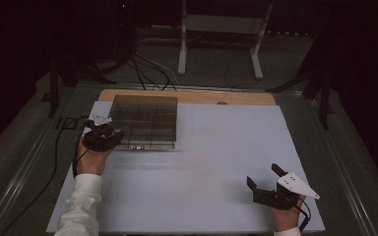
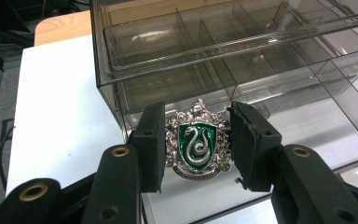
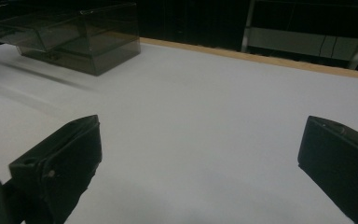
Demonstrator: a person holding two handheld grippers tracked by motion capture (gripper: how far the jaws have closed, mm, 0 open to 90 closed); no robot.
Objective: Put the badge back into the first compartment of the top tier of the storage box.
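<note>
**Badge being held at the compartment box**

The smoked clear compartment box (image 1: 145, 120) is being taken as landmark on the white table (image 1: 211, 162). At its near-left corner, the left gripper (image 2: 196, 140) is being kept clamped on a green-and-silver serpent crest badge (image 2: 196, 142). Well to the box's near right, the right gripper (image 1: 266, 178) is being held with jaws wide apart.

We wear a white sleeve (image 1: 81, 206) on our left arm. Our left gripper (image 2: 196, 144) has black fingers (image 2: 151, 140) with brass-ringed screw holes; our right gripper (image 1: 266, 183) is black, topped by a grey three-cornered plate (image 1: 298, 185) and trailing a black cable (image 1: 306, 216).
</note>
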